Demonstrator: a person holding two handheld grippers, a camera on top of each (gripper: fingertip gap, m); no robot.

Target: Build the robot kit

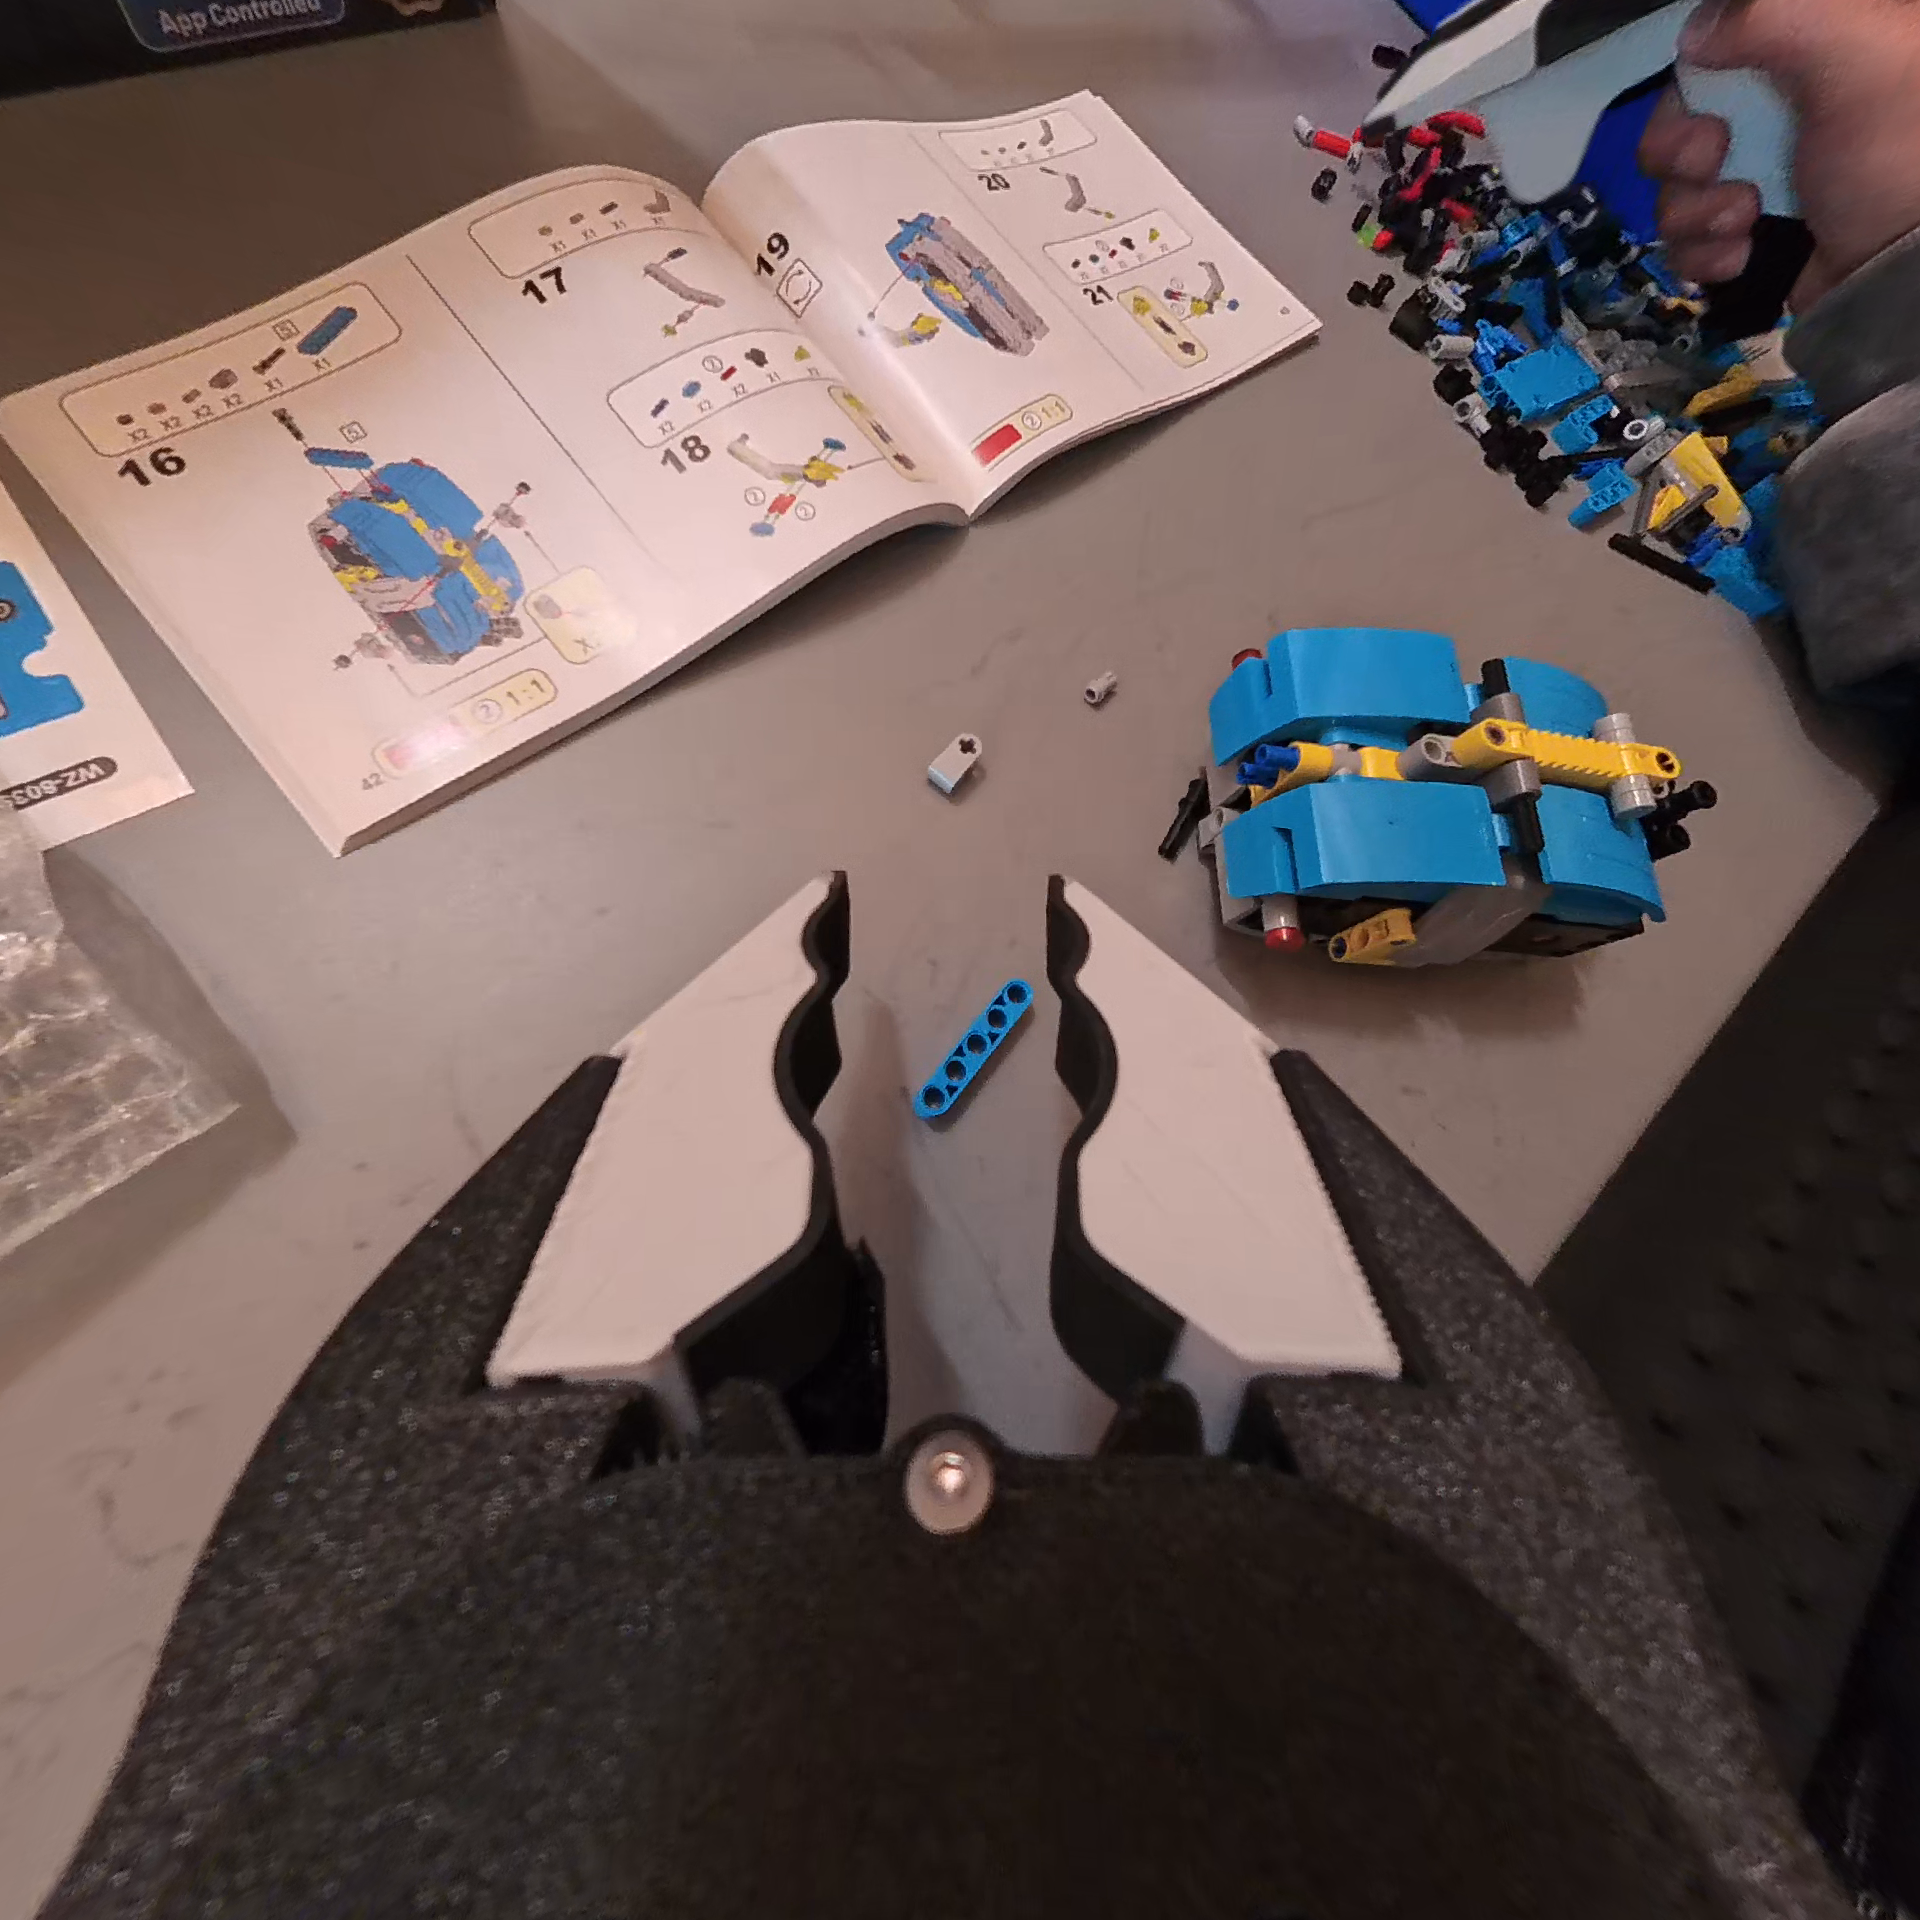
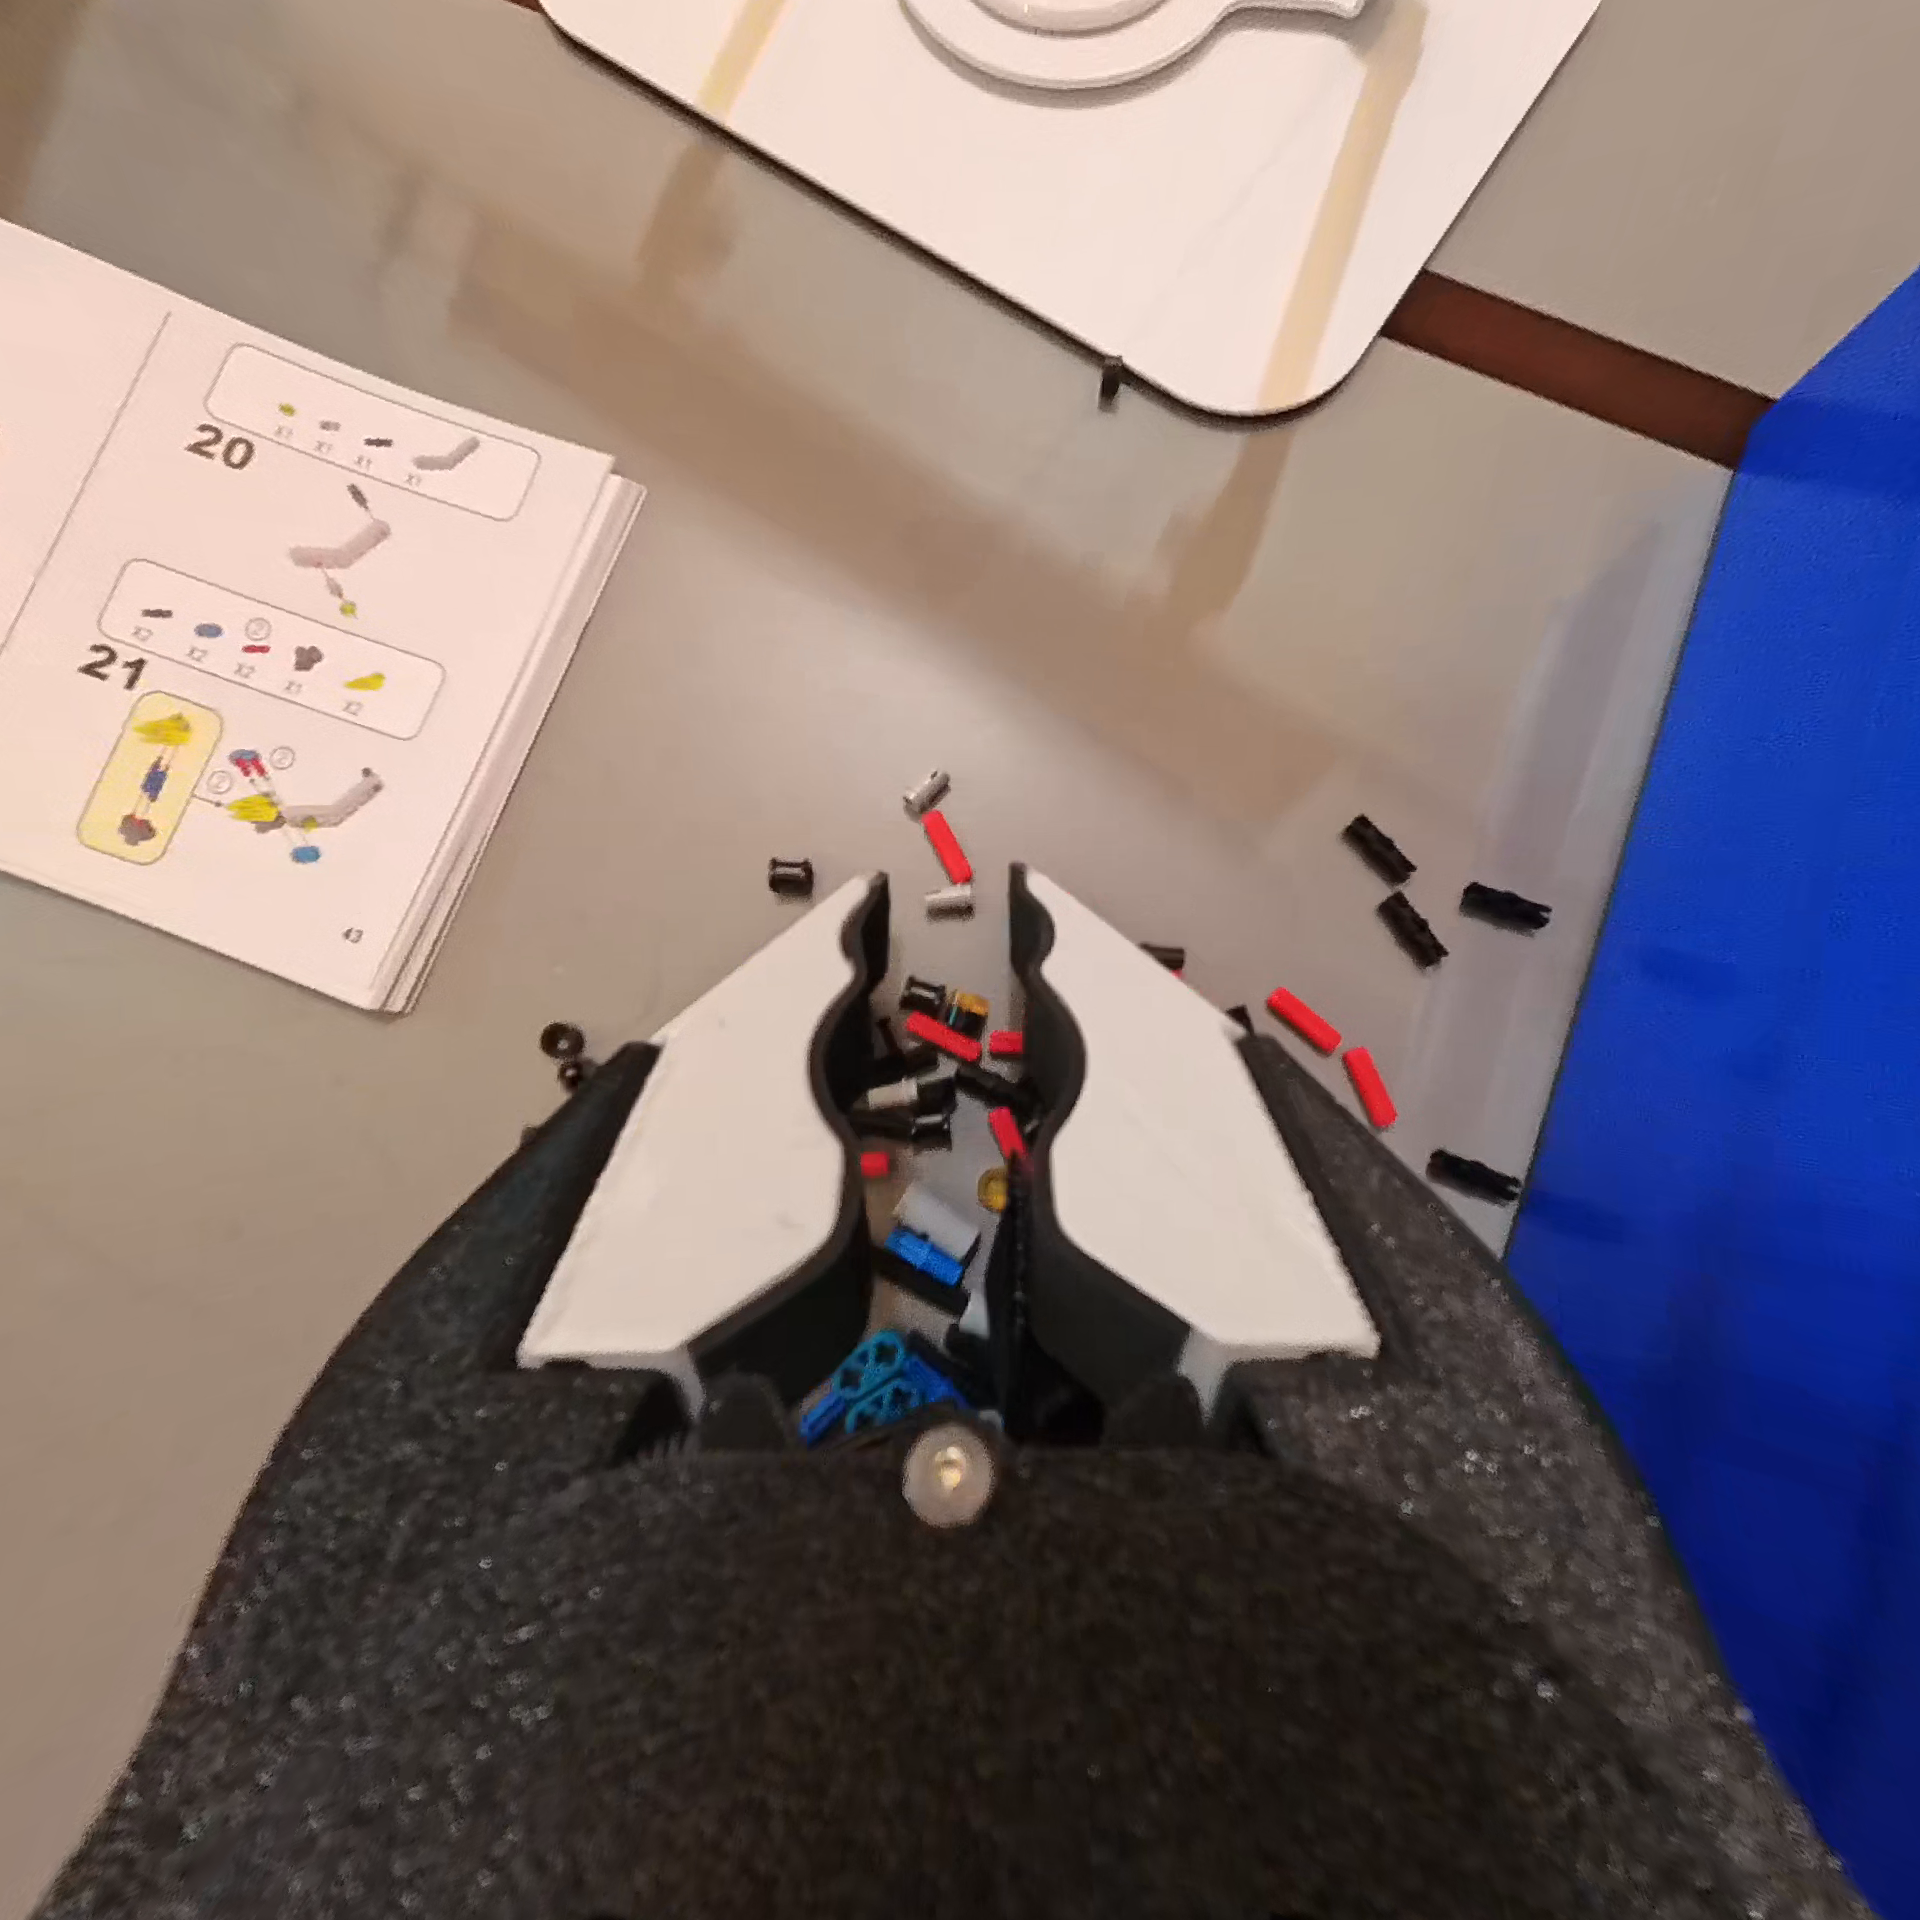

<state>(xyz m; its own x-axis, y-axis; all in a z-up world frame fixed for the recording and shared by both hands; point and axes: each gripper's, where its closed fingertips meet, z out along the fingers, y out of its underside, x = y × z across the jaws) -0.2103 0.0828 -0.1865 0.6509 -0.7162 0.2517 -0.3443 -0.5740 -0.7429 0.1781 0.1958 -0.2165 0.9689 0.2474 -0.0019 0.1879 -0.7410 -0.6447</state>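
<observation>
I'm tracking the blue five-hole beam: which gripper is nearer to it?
Left. The left gripper is open over the table with the blue five-hole beam lying between its fingers, untouched. The right gripper is far off, above the pile of loose bricks.

I find print on the open booklet (image 1: 582, 447), the dark box (image 1: 239, 21) and the white sheet (image 1: 62, 727); wording not reproduced.

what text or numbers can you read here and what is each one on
I won't quote writing; these things bear it.
Open instruction booklet: bold step numbers, small part counts, a page number.
Dark box, top edge: pale lettering, cut off.
White sheet, far left: dark label, upside down.
Loose pieces: none visible.
</observation>
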